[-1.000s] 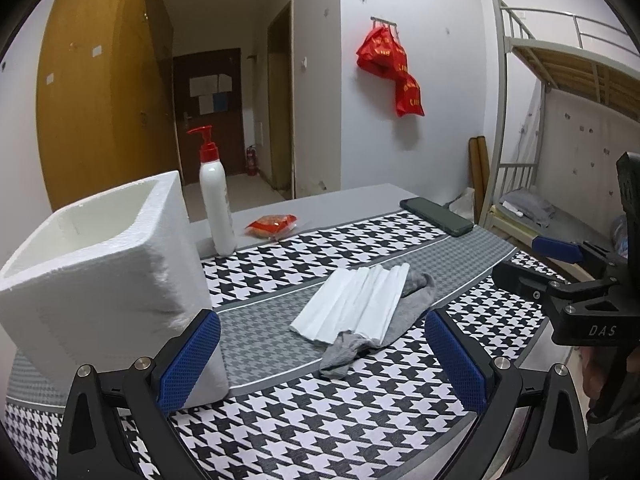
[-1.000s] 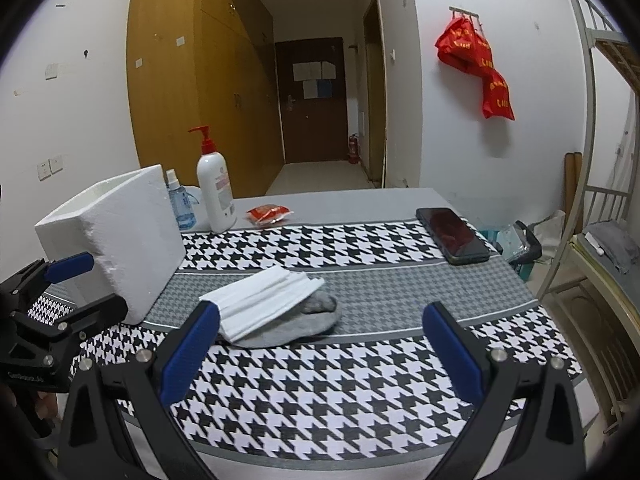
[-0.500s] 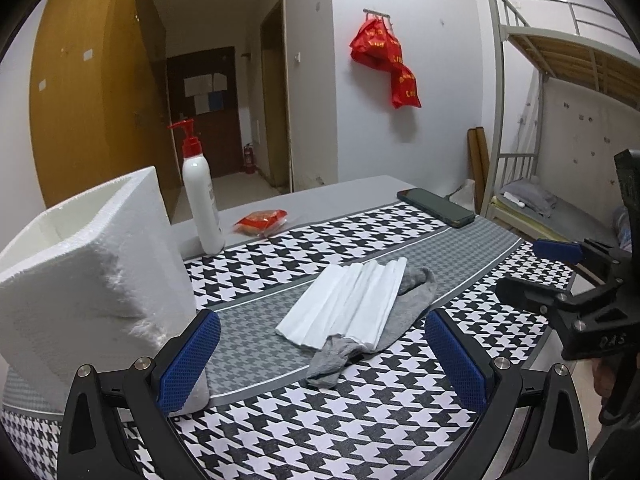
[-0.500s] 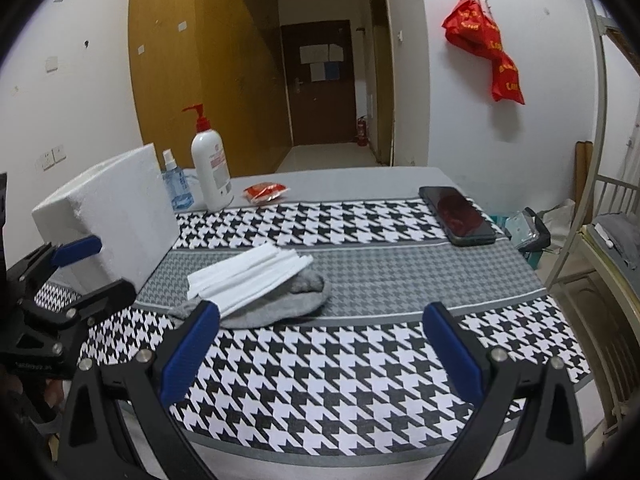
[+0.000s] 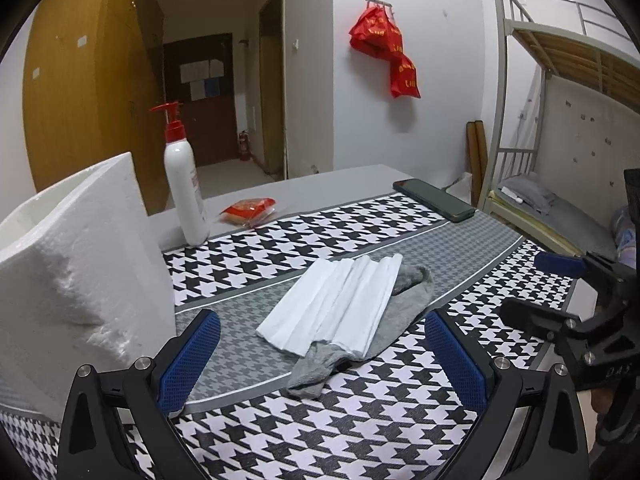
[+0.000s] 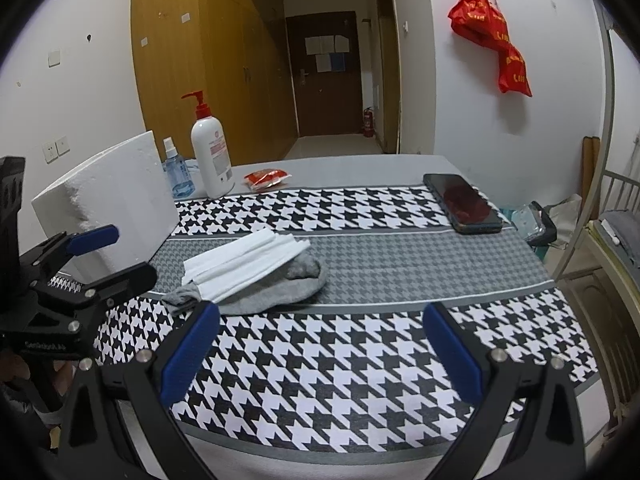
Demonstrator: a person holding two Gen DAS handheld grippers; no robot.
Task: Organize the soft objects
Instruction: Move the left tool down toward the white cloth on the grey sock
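1. Left wrist view: the left hand-held gripper [image 5: 322,354] hangs wide open and empty over the tabletop [image 5: 360,412]. The white folded cloth [image 5: 334,306] lies on top of the grey sock [image 5: 404,300], both just right of the foam box [image 5: 76,280]. A pinch on the cloth alone would likely let its loose pleats fan out, or drag the sock along underneath.

2. Right wrist view: the right hand-held gripper [image 6: 320,350] is also spread apart, holding nothing, well right of the foam box [image 6: 116,200]. The pump bottle [image 6: 212,156] and spray bottle [image 6: 176,172] stand just behind the box; a careless swing toward it could topple them. The phone [image 6: 462,204] lies far off, at little risk.
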